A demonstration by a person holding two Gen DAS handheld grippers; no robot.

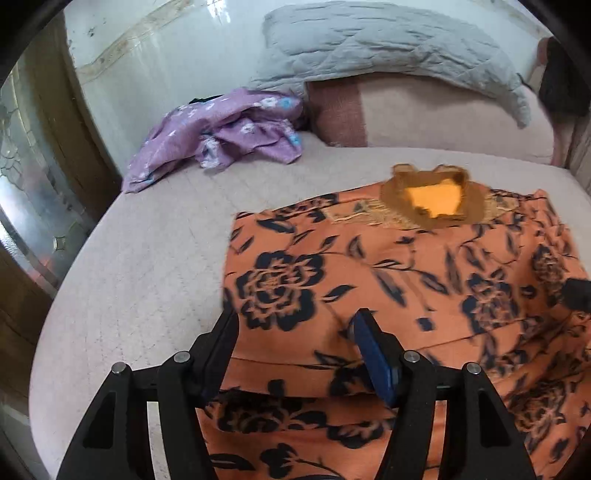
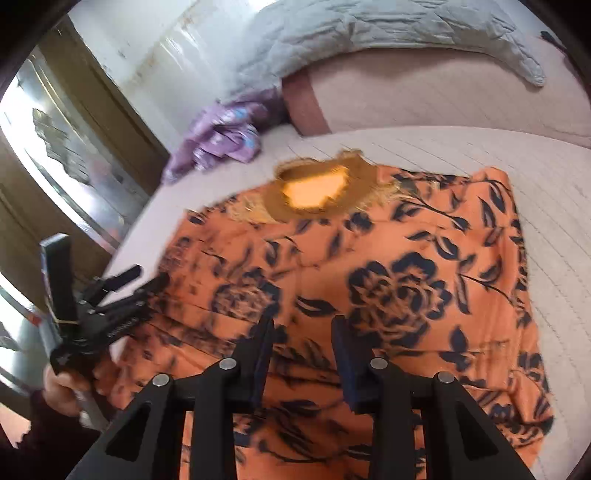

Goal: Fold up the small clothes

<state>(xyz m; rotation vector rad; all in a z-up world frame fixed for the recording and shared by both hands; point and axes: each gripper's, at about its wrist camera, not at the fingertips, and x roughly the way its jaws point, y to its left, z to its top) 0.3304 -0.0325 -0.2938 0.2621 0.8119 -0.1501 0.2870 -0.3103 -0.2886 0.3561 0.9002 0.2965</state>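
Covering pale bed (image 1: 147, 258): orange floral garment (image 1: 406, 266) (grey quilt (image 1: 369, 40) behind).

Both tongs point forward and downward with jaws apart and nothing between them: the left tongs (image 1: 295, 321) gape wider than the right tongs (image 2: 303, 325). A hand (image 2: 64, 387) grips the left tongs' handle.

Both wrist cameras look steeply down along their black fingers, close above the orange black-flowered cloth garment (image 1: 406, 266) (image 2: 369, 258). Both views share it, the crumpled purple cloth (image 1: 221, 136) (image 2: 221, 136) and the grey quilted pillow (image 1: 388, 48) (image 2: 369, 33).
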